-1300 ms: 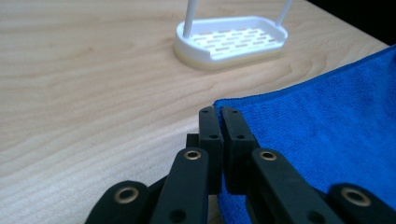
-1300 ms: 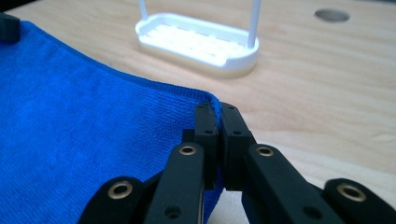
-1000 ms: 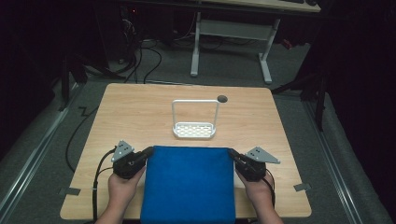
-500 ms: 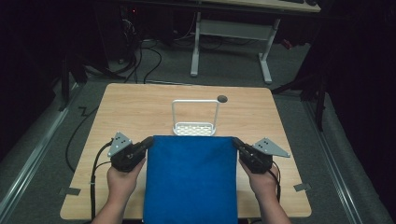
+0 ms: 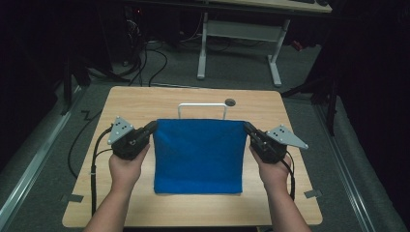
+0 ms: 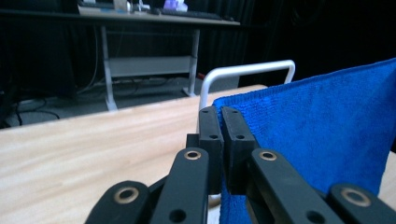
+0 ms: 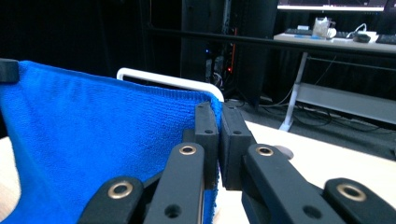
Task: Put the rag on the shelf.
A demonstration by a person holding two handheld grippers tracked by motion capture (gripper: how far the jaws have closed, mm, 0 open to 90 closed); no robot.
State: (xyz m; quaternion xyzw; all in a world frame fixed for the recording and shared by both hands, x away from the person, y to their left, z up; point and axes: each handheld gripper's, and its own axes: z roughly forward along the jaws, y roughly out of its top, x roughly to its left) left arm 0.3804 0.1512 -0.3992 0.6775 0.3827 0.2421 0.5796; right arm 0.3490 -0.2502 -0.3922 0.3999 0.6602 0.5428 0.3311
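Observation:
A blue cloth (image 5: 198,155) hangs stretched between both grippers above the wooden table (image 5: 145,104), its lower edge near the table's front. My left gripper (image 5: 153,126) is shut on the cloth's top left corner, and the blue cloth (image 6: 322,126) fills the right of the left gripper view beside that gripper (image 6: 220,114). My right gripper (image 5: 246,127) is shut on the top right corner; in its own view the right gripper (image 7: 218,112) pinches the cloth (image 7: 93,140). A white wire rack (image 5: 202,107) stands just behind the cloth, mostly hidden by it.
A round hole (image 5: 230,102) sits in the table near its far edge. Beyond the table stand a white desk frame (image 5: 241,43) and cables on the floor (image 5: 145,58). The person's forearms come in from the bottom edge.
Both grippers have risen and moved forward with the cloth's corners, lifting its top edge off the table. The cloth now hangs upright and hides most of the white rack.

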